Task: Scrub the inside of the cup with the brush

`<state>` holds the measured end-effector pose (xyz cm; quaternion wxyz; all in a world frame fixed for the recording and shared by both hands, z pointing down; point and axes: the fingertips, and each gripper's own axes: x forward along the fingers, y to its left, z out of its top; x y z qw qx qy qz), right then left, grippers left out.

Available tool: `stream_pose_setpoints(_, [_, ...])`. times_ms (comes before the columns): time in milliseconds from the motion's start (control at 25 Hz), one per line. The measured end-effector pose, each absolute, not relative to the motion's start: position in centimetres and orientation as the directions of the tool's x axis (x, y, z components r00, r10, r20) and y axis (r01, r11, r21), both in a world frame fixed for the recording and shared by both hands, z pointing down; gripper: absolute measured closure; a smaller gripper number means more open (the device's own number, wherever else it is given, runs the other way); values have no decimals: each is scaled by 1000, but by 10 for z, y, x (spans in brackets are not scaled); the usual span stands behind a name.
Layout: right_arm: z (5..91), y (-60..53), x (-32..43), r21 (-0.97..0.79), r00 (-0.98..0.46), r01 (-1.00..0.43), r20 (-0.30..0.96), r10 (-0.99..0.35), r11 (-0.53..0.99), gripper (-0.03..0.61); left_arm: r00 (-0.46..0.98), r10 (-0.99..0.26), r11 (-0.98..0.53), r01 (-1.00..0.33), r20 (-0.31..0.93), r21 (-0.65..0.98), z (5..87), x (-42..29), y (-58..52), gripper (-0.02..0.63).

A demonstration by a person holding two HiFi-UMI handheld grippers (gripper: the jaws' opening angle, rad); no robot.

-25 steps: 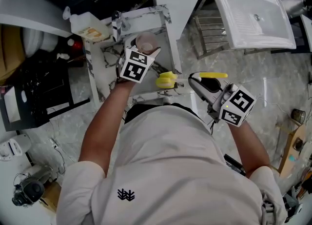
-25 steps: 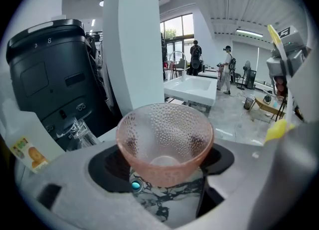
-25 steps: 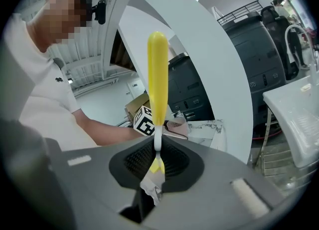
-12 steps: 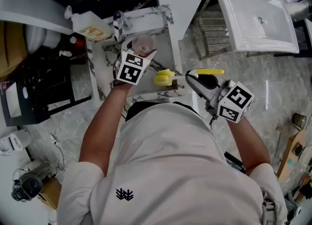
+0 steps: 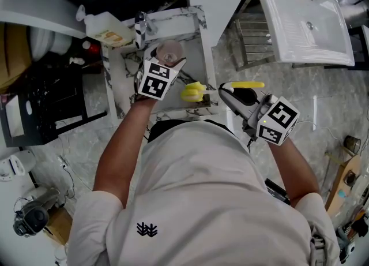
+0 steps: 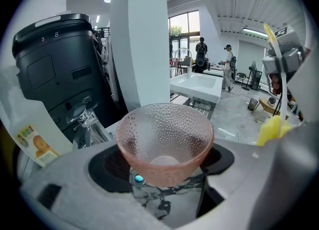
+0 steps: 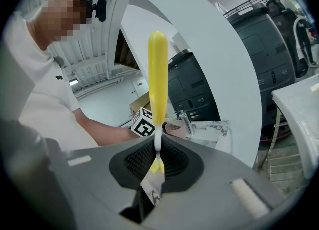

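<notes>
Holding a dimpled pink cup (image 6: 164, 139) over the marble counter (image 5: 173, 17) with the left gripper (image 6: 164, 169), jaws spread wide, pressed on its sides. Pinching the yellow brush (image 7: 158, 74) by its thin white neck in the right gripper (image 7: 155, 161), just off the counter's near edge. Can't read the label on the bottle (image 5: 106, 28) at the counter's far corner.

The pink, dimpled, see-through cup (image 6: 164, 141) sits empty, mouth tilted upward, clamped between the left gripper's (image 6: 164, 168) jaws above the marbled surface (image 5: 179, 18). The yellow-handled brush (image 7: 157, 74) is pinched at its thin white neck in the right gripper's (image 7: 156, 161) jaws, with its yellow head over that surface's near edge.
</notes>
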<state>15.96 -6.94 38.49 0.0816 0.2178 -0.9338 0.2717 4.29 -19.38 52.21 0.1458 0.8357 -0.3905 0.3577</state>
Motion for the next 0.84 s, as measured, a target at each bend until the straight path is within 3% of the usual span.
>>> stream_pose_setpoints(840, [394, -70, 167, -467, -886, -459, 300, -353, 755, 538, 419, -605, -584, -812, 677, -19, 536, 53, -234, 233])
